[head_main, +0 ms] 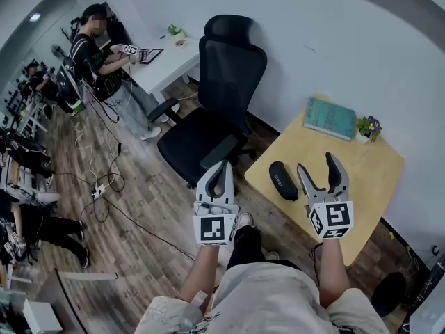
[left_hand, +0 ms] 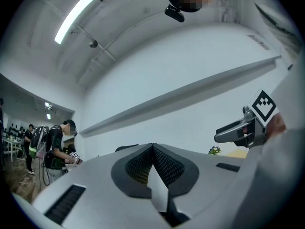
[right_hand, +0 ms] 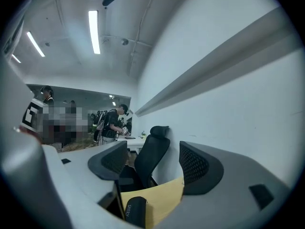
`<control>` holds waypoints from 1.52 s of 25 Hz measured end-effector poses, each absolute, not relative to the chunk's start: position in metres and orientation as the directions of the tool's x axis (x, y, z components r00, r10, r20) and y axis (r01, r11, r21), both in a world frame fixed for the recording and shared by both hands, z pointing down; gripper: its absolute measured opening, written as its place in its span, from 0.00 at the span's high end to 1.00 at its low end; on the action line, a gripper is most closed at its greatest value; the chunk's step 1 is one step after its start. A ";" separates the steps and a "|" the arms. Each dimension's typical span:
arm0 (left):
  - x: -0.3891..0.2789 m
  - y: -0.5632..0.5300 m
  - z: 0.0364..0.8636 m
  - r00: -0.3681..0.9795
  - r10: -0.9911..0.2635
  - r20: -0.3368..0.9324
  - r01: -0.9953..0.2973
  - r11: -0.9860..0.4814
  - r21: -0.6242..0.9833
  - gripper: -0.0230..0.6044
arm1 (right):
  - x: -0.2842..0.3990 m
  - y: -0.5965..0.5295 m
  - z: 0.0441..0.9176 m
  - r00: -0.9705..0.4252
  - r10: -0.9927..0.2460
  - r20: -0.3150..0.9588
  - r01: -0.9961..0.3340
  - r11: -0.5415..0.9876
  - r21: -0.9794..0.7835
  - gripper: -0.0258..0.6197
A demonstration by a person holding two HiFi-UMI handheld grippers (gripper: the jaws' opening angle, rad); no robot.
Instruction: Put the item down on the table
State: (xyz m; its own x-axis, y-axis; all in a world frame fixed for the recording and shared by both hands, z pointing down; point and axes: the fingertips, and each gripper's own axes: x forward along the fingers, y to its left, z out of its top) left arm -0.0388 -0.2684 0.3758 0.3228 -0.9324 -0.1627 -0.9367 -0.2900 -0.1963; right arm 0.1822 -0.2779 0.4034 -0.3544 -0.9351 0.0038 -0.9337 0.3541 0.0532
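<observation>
A black oblong case (head_main: 283,180) lies on the yellow table (head_main: 361,179) near its left edge. In the right gripper view the black oblong case (right_hand: 136,212) shows low between the jaws, resting on the yellow table (right_hand: 162,197). My right gripper (head_main: 318,167) is open just right of the case and holds nothing; the right gripper (right_hand: 153,166) has its jaws spread wide. My left gripper (head_main: 222,175) hangs over the floor left of the table, shut with nothing in it. In its own view the left gripper (left_hand: 153,162) has its pads pressed together.
A black office chair (head_main: 215,110) stands close to the table's left side. A teal book (head_main: 329,117) and a small potted plant (head_main: 367,126) sit at the table's far edge by the wall. A person (head_main: 104,61) works at a white desk (head_main: 167,65) far left. Cables lie on the wood floor.
</observation>
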 end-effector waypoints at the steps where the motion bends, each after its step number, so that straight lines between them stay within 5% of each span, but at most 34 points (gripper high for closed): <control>1: -0.038 -0.268 0.376 0.322 -0.932 -0.164 -0.937 -0.289 -0.198 0.95 | 0.184 -0.277 0.401 -0.349 -0.937 -0.009 -0.935 0.348 0.065 0.42; 18: -0.047 -0.269 0.376 0.314 -0.934 -0.171 -0.943 -0.287 -0.166 0.95 | 0.173 -0.275 0.401 -0.366 -0.931 -0.020 -0.929 0.363 0.077 0.43; 21: -0.051 -0.269 0.375 0.308 -0.935 -0.176 -0.946 -0.283 -0.157 0.95 | 0.170 -0.276 0.399 -0.375 -0.927 -0.031 -0.926 0.372 0.068 0.60; 30: -0.055 -0.266 0.378 0.298 -0.939 -0.174 -0.950 -0.274 -0.149 0.95 | 0.169 -0.272 0.401 -0.379 -0.924 -0.050 -0.925 0.378 0.033 0.91; 38: -0.053 -0.270 0.376 0.294 -0.940 -0.174 -0.952 -0.271 -0.144 0.95 | 0.158 -0.275 0.409 -0.429 -0.903 0.016 -0.901 0.429 0.058 0.94</control>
